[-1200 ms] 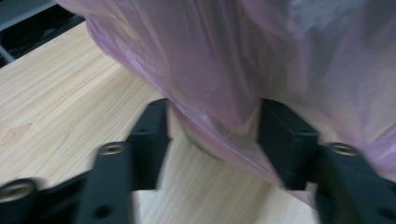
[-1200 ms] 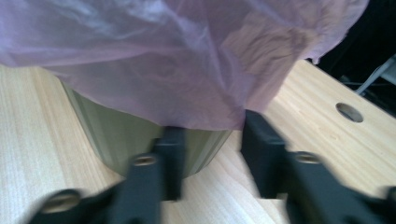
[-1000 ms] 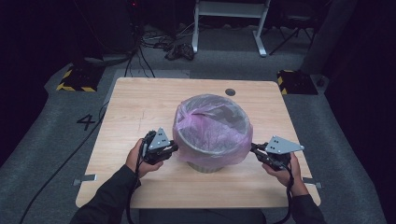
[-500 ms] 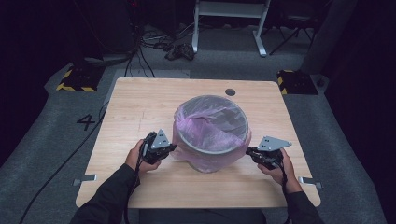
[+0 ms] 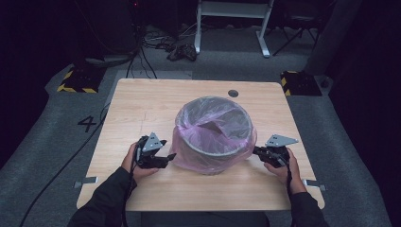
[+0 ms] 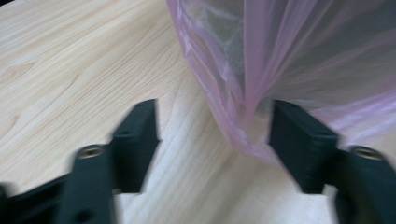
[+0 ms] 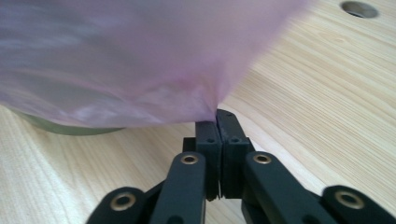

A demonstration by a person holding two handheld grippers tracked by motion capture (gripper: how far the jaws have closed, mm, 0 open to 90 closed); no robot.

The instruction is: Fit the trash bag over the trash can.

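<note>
My left tongs [image 6: 212, 140] have just been opening beside the thin pink plastic bag [image 5: 189, 153] skirt, unclamped, while my right tongs [image 7: 217, 126] pinch its opposite hem shut.

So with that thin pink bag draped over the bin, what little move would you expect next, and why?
Probably the right gripper lets go too. Its jaws are shut on a pinch of the thin pink plastic bag, whose skirt already hangs low over the round grey bin. The left gripper has just been opening, the film's edge loose between its jaws, not pressed.
</note>
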